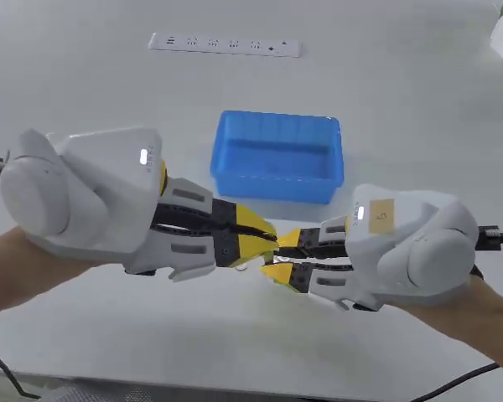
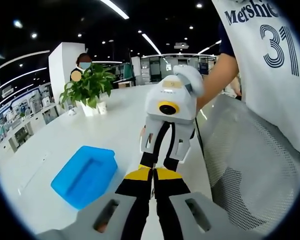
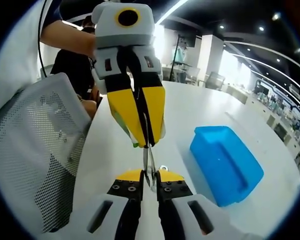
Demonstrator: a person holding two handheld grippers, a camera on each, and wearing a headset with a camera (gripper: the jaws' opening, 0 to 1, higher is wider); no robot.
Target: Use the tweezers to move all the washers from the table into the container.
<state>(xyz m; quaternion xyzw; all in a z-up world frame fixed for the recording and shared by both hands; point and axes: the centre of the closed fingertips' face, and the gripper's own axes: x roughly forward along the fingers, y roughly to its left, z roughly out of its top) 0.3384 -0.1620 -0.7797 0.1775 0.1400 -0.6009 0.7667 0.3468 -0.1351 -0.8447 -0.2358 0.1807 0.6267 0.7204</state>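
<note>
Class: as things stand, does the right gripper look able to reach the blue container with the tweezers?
Probably yes: bare table lies between the right gripper and the open blue container. But the left gripper also seems to clamp the tweezers.

Power strip (image 1: 225, 43) far; potted plant (image 2: 87, 89); mesh chair (image 2: 247, 147).

Left gripper (image 1: 267, 241): big white rounded shell, small lit window, black linkage, yellow jaw tips. Right gripper (image 1: 277, 258), same build, tan label on top, black cable (image 1: 496, 238) at its back. Wearer's in a white jersey (image 2: 270, 85), navy number 31.
</note>
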